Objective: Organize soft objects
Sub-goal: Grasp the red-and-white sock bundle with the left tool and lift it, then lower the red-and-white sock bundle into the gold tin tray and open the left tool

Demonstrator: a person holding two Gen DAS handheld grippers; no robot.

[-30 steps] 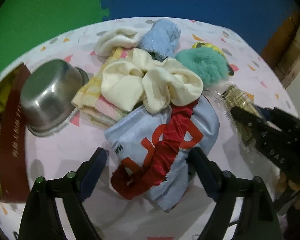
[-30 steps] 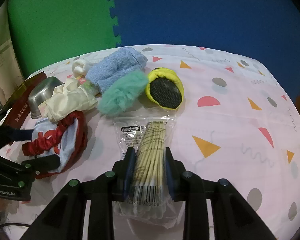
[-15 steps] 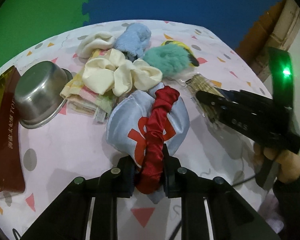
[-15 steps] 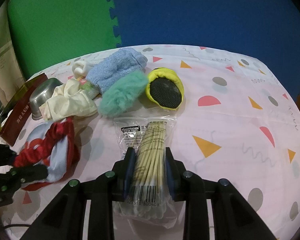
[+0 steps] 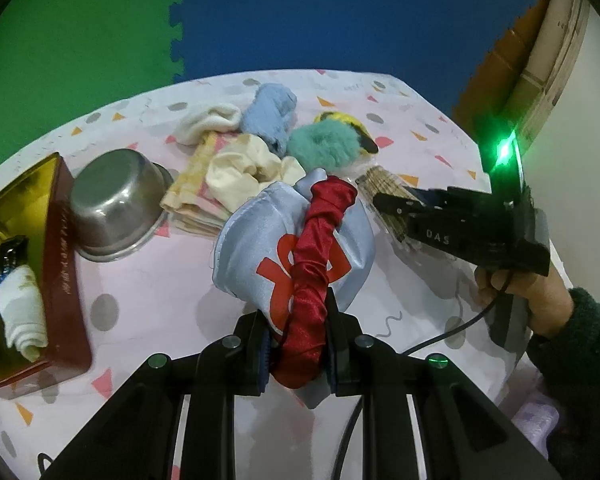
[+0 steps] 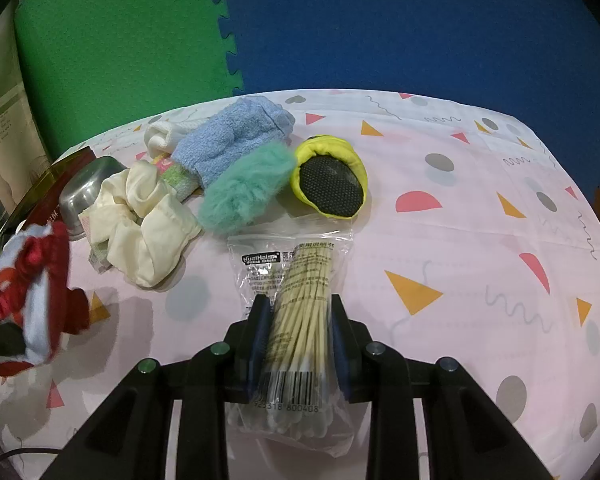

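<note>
jaws of the left gripper (image 5: 294,350), wide apart a second ago, now clamp the red scrunchie (image 5: 314,276)

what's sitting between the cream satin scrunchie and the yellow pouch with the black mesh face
The fluffy teal scrunchie lies between the cream satin scrunchie and yellow mesh-faced pouch, clearest in the right wrist view.

The round silver metal bowl (image 5: 114,204) is shiny. The red satin cloth scrunchie (image 5: 314,276) looks glossy and smooth. The teal fluffy scrunchie (image 6: 246,188) looks furry.
</note>
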